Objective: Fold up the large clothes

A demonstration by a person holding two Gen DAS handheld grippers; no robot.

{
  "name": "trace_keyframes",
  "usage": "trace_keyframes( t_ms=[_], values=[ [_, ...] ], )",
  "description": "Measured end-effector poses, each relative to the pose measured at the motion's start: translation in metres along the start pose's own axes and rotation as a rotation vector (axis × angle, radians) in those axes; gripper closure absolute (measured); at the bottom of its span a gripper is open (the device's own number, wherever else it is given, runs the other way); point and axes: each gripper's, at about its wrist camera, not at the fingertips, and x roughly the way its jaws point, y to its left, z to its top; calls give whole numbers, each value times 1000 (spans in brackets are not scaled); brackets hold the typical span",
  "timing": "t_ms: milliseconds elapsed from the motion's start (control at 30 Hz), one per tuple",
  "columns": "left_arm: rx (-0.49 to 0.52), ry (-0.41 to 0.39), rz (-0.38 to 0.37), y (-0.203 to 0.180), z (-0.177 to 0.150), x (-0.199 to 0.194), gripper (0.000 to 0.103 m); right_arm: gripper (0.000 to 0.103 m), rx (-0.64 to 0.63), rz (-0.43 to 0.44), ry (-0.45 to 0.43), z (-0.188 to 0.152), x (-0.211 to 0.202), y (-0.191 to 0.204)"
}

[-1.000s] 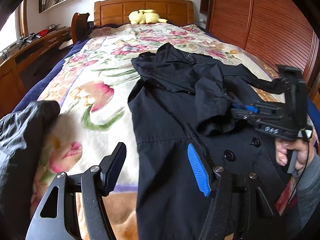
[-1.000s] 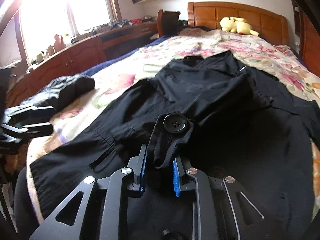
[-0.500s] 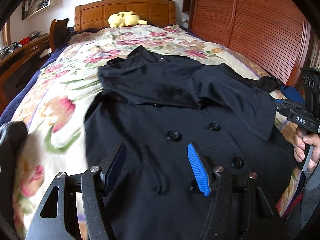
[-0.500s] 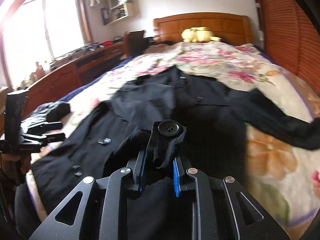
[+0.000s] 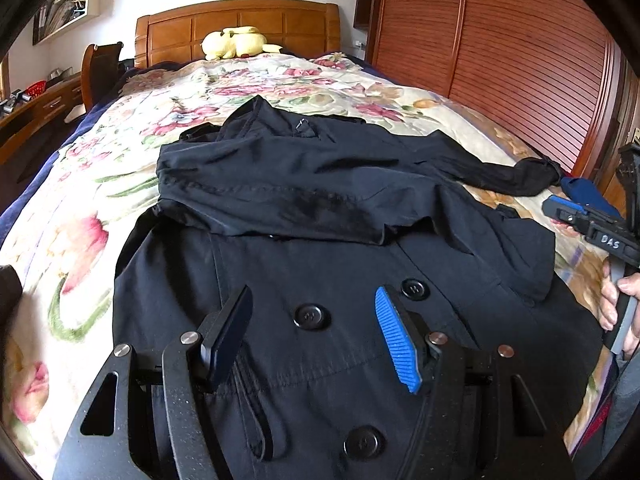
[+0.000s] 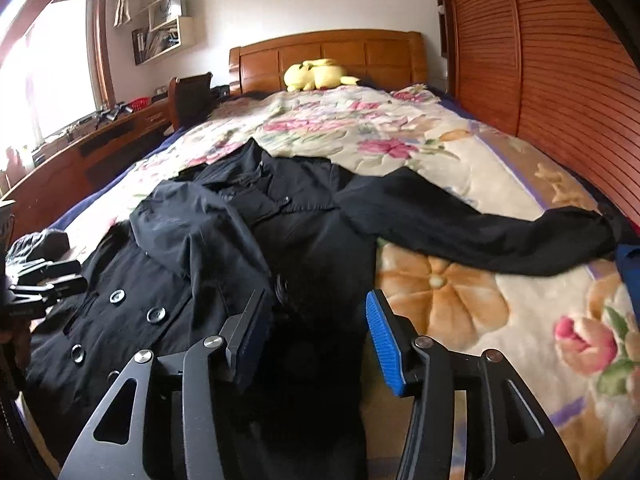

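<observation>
On the floral bed [image 6: 460, 168]: black coat [image 5: 320, 248] spread flat. Left gripper [image 5: 312, 332] released, empty. Right gripper [image 6: 316, 332] jaws opening, coat fabric loose between them.

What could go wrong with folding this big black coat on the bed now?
1. The right gripper is opening above the black coat with nothing pinched, so the sleeve folded across the chest may slide back.
2. The other sleeve stretches almost to the bed's edge and could drag off the flowery blanket.
3. The big buttons sit right under the open left gripper; a pinch there might slip.
</observation>
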Motion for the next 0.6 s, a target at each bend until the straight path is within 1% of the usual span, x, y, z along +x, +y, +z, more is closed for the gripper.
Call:
trace_keyframes(
  t_ms=[67,167,300,500,533,567,600],
  values=[
    [1,-6,8,-1,0,3,38,51,0,15,-5,-3,1,2],
    [7,-25,25,-2,-1,6,38,51,-21,38,11,-9,7,8],
    [19,-41,33,-4,-6,8,38,51,-45,54,67,-15,19,7],
    [25,-67,26,-5,-12,7,38,51,-39,86,140,-10,50,2],
    [26,-72,22,-6,-13,5,38,53,-40,89,147,-9,51,1],
    [27,-76,20,-6,-13,4,38,59,-45,96,156,-9,53,1],
    [26,-80,17,-6,-14,3,38,75,-52,98,161,-7,55,2]
  ],
)
